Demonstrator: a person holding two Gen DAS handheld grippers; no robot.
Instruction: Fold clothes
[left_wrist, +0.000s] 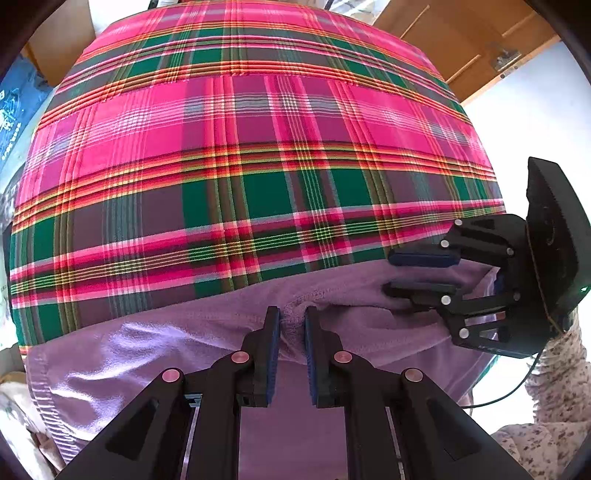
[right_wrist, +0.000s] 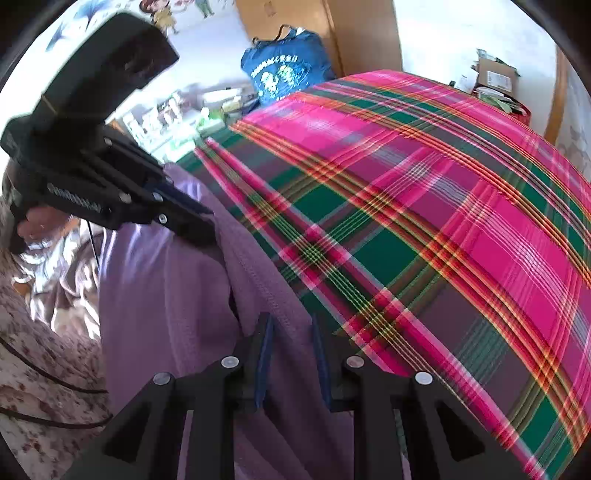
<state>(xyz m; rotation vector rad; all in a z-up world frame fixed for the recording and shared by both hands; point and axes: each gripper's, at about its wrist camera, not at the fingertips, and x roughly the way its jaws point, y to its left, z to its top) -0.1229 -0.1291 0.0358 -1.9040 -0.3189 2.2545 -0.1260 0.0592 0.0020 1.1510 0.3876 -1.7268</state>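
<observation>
Fabric of the purple garment (left_wrist: 155, 354) (hem edge) sits between both grippers' fingers (left_wrist: 272, 354).

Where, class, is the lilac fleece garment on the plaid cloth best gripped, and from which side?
Grip the lilac fleece garment at its stitched far hem, approaching from the near side: that edge lies raised on the pink-and-green plaid cloth, where the left gripper already pinches it.

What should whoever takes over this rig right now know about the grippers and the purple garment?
Left gripper: shut on the stitched edge of the purple garment.
Right gripper: also pinching the same edge, further along to the right.
The garment lies at the near edge of the pink and green plaid cloth, partly hanging off.
Done: both edge grips taken.
Left: no finished fold shows; carry the held edge over, lay it flat, smooth and complete the folds.
</observation>
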